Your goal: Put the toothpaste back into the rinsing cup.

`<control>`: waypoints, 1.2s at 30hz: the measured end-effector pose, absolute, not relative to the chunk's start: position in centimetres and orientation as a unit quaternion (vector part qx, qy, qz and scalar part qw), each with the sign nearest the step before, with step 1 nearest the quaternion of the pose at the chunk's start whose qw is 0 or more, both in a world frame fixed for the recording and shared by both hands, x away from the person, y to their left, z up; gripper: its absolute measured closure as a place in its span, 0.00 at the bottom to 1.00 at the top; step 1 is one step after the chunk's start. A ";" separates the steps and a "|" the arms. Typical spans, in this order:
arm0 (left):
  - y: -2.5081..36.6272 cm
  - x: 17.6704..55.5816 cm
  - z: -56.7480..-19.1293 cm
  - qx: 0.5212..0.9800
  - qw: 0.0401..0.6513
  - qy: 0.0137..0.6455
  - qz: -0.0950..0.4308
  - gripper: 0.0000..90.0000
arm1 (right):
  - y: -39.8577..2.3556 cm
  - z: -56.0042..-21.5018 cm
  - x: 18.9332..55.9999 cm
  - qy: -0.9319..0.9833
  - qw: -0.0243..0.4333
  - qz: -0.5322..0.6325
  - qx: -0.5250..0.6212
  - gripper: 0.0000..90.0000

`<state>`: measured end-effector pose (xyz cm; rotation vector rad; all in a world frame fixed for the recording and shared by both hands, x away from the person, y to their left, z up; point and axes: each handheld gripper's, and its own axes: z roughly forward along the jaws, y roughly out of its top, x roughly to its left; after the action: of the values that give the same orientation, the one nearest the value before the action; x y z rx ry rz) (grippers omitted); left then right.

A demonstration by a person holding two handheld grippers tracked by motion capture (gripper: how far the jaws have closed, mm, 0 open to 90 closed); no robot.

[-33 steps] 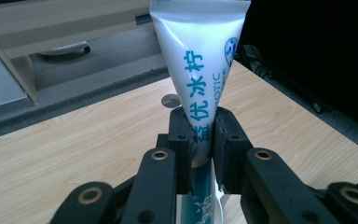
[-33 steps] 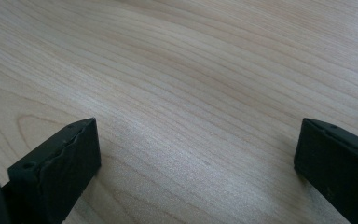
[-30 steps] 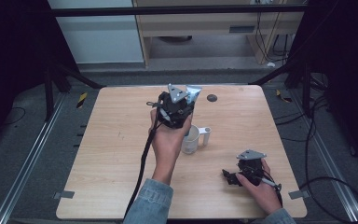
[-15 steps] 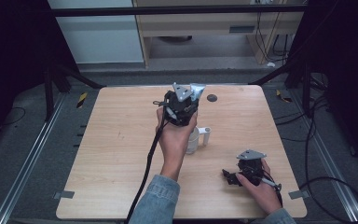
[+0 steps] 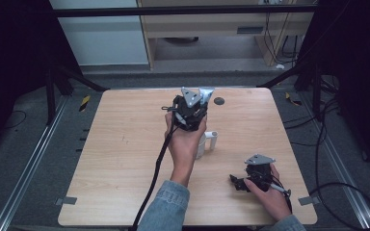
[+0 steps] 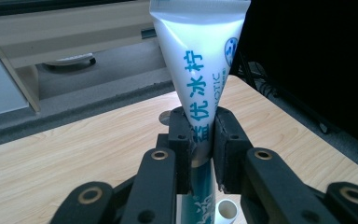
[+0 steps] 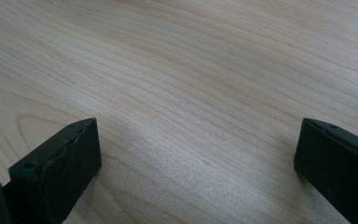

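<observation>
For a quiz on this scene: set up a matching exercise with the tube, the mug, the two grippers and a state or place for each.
Things:
1. left gripper
2. right gripper
3. tube
4. white mug

States or places:
A. open, with bare table between the jaws
B. stands on the table under the left hand
C. shut on the tube
D. white with teal print, clamped and pointing up and away

Pairs: 1-C, 2-A, 3-D, 4-B
</observation>
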<state>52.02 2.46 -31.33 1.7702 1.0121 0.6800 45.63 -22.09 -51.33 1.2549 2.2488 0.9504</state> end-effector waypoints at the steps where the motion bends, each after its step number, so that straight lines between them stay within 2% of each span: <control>1: 2.4 52.2 -31.5 0.725 0.475 0.415 0.277 0.87 | -22.0 -51.3 45.6 0.800 0.195 0.342 0.452 0.01; 11: 2.9 53.0 -34.0 0.717 0.471 0.436 0.271 0.87 | -22.1 -51.3 45.6 0.801 0.196 0.342 0.451 0.01; 36: 3.0 52.7 -38.5 0.714 0.469 0.443 0.270 0.87 | -22.1 -51.3 45.6 0.801 0.196 0.342 0.450 0.01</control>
<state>52.71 3.05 -38.52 1.7515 1.0863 0.6630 45.62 -22.06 -51.31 1.2608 2.2439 0.9579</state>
